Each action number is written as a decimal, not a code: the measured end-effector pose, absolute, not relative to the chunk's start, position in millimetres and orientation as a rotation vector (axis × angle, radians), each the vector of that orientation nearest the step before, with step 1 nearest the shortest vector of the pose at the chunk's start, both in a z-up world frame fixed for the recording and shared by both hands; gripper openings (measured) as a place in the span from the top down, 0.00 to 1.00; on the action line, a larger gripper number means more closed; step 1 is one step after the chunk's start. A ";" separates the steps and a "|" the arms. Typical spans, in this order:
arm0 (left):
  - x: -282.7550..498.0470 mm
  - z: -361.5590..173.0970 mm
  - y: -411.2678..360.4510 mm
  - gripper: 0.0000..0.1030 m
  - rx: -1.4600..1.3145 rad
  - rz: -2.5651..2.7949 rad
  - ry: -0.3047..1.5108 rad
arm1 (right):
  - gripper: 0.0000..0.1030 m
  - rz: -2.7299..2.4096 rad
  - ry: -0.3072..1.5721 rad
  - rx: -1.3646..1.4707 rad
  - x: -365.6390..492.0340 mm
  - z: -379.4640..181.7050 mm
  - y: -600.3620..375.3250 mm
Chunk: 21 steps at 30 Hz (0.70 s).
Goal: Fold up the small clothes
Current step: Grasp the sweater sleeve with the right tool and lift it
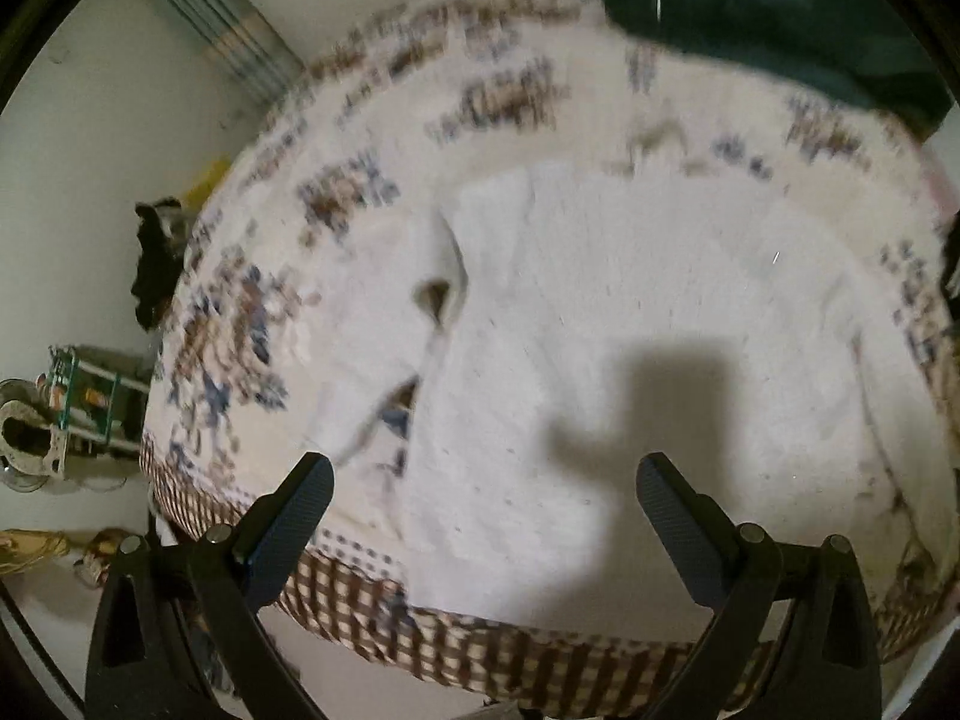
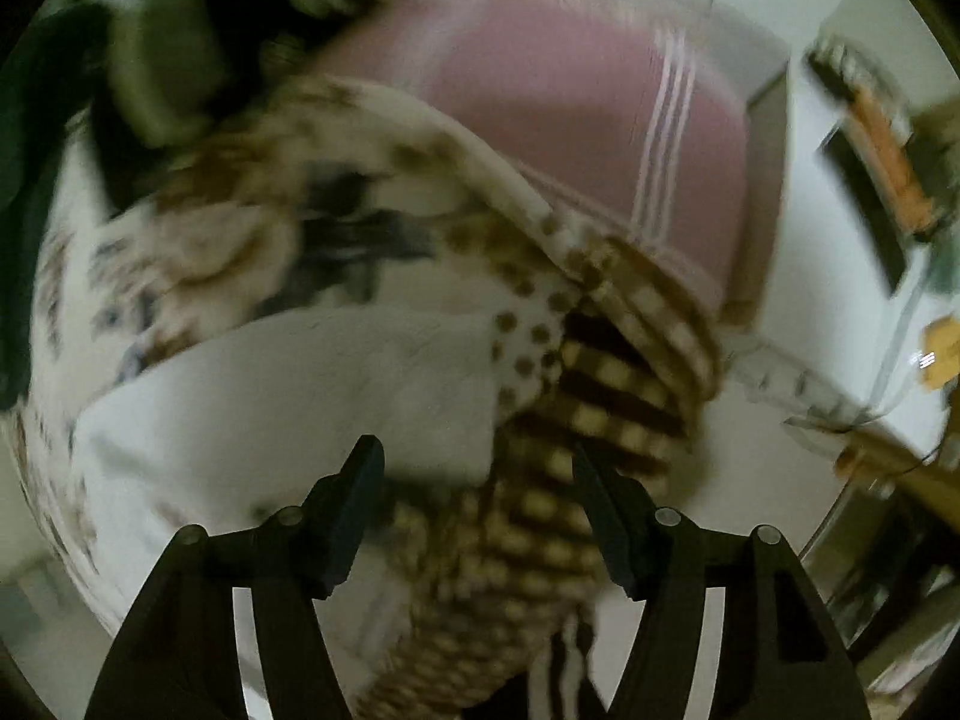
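- Folding not begun: white garment [image 1: 600, 312] lies spread and creased on the patterned bedspread [image 1: 252, 312].
- Left gripper [image 1: 483, 492] hovers above its near edge, jaws apart, empty.
- Right gripper [image 2: 477, 468] likewise apart, gripping nothing.

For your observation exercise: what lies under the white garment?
The white garment lies on a floral bedspread with a checked border, which shows around it and through one gap. The part directly beneath is covered.

White garment [image 1: 600, 312] spread flat, slightly creased, on patterned bedspread [image 1: 240, 324].
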<state>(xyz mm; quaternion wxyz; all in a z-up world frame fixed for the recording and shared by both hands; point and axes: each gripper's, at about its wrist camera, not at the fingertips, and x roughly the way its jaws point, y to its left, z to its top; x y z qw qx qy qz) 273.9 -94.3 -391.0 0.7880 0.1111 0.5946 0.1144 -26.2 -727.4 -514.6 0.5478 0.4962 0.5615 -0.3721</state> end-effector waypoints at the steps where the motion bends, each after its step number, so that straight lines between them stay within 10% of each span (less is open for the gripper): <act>1: 281.2 -401.6 -100.8 0.00 0.242 0.257 1.306 | 0.26 -0.868 1.338 1.216 -22.0 -537.7 -733.4; 6: 303.3 -427.6 -130.0 0.00 0.279 0.267 1.364 | 0.31 -0.788 1.373 1.302 -2.1 -601.5 -736.5; 9: 314.8 -432.8 -149.6 0.00 0.318 0.234 1.373 | 0.89 -0.756 1.330 1.230 12.0 -592.2 -730.7; 18: 345.1 -438.3 -169.4 0.00 0.338 0.219 1.370 | 0.91 -0.845 1.114 1.012 34.1 -497.4 -770.2; 21: 350.2 -450.8 -172.9 0.00 0.328 0.233 1.394 | 0.77 -0.817 1.160 1.023 53.6 -514.4 -795.1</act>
